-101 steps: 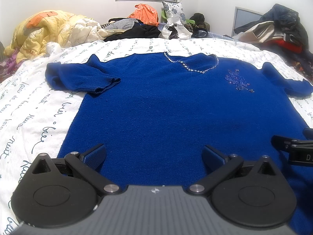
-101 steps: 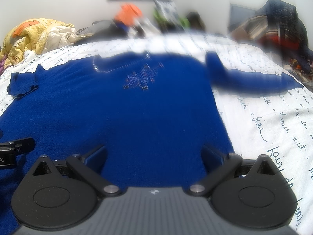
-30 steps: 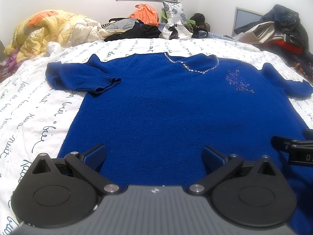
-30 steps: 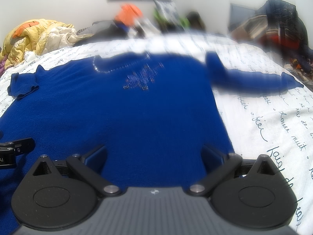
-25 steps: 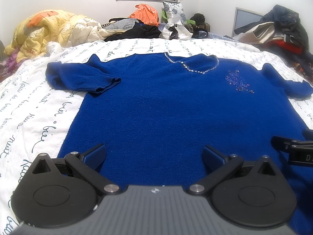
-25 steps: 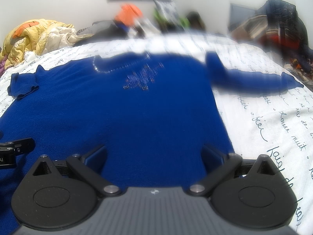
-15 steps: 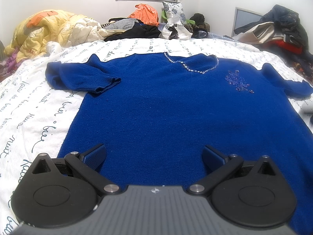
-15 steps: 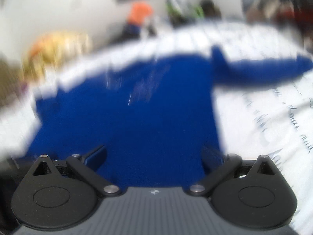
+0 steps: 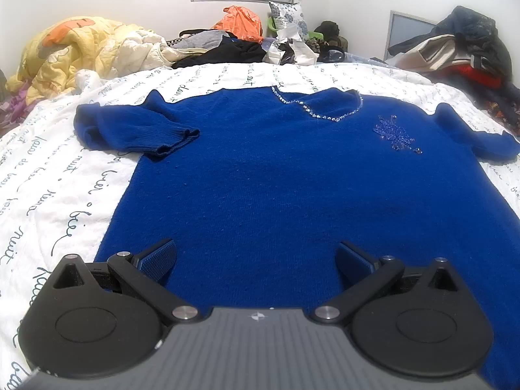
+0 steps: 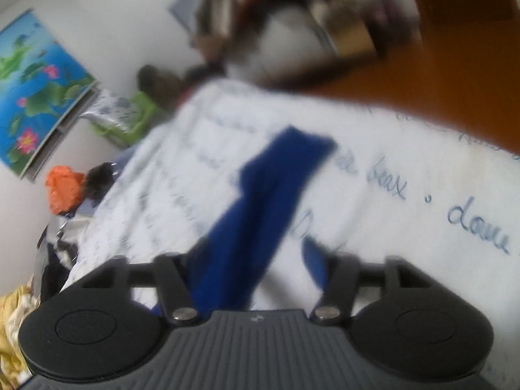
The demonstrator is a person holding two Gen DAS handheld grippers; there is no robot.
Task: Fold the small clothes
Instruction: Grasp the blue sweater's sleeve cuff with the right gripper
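A royal blue knit sweater (image 9: pixel 292 175) with a beaded neckline lies flat, front up, on the bed. Its left sleeve (image 9: pixel 136 130) is folded in; its right sleeve (image 9: pixel 481 136) stretches out. My left gripper (image 9: pixel 256 256) is open and empty, low over the sweater's hem. In the blurred, tilted right wrist view, my right gripper (image 10: pixel 256 260) is open above the right sleeve (image 10: pixel 266 201), which runs between the jaws. I cannot tell whether it touches the sleeve.
The bed has a white sheet (image 9: pixel 58 195) with script lettering. A yellow quilt (image 9: pixel 65 55) and piled clothes (image 9: pixel 234 39) lie along the headboard side. More clothes (image 9: pixel 461 52) are heaped at the right. An orange-brown surface (image 10: pixel 455 65) lies beyond the bed's right edge.
My right gripper has swung quickly from the hem to the right sleeve and tilted; it has left the left wrist view. The left gripper and the sweater have not moved.
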